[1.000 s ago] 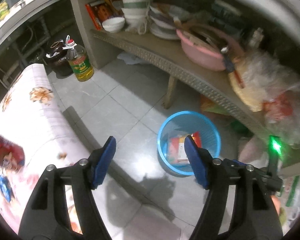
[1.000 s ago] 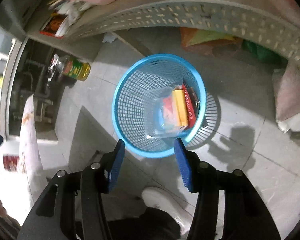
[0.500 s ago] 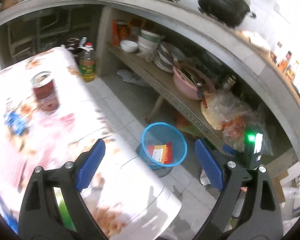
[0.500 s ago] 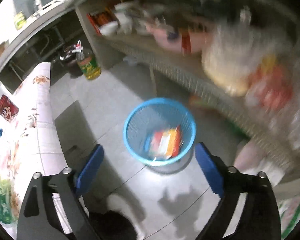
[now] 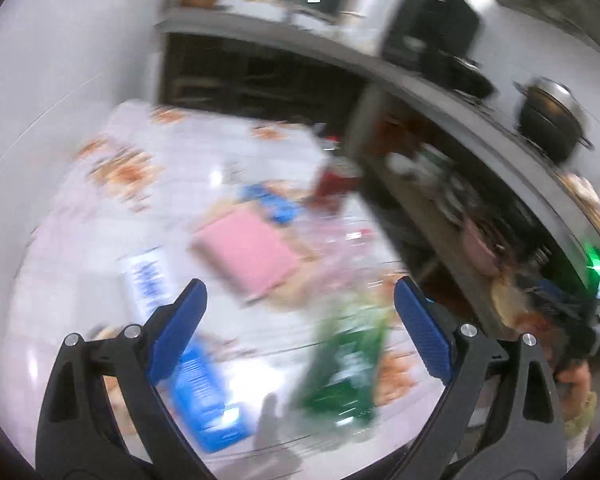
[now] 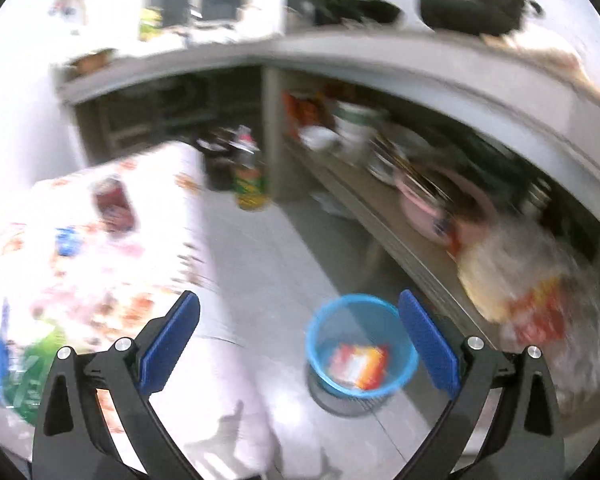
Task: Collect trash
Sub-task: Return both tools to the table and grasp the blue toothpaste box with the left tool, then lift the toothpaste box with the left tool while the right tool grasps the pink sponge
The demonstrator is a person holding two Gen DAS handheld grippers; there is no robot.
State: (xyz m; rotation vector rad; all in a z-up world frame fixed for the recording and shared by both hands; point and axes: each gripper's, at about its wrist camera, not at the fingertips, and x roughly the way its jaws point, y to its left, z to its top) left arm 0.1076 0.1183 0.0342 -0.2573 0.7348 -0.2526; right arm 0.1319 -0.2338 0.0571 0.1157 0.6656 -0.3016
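Observation:
The left wrist view is blurred. My left gripper (image 5: 300, 320) hangs over a table with a floral cloth (image 5: 80, 240); its jaws are opening and nothing is between them. Litter lies on the cloth: a green packet (image 5: 340, 360), a blue box (image 5: 204, 396), a pink flat pack (image 5: 248, 256), a blue-and-white carton (image 5: 148, 284) and a red can (image 5: 336, 184). My right gripper (image 6: 300, 332) is open and empty, high above the floor. A blue mesh basket (image 6: 320, 344) stands on the floor below it with red-and-yellow packets (image 6: 360, 364) inside.
A low shelf (image 6: 380, 224) on the right carries bowls, a pink basin (image 6: 432, 204) and plastic bags (image 6: 540, 292). An oil bottle (image 6: 250, 184) stands on the floor by the table corner. Pots sit on the counter (image 6: 420, 60) above.
The left view swung from the basket on the floor up to the table top. The right gripper rose away from the basket. Both pairs of jaws spread wider.

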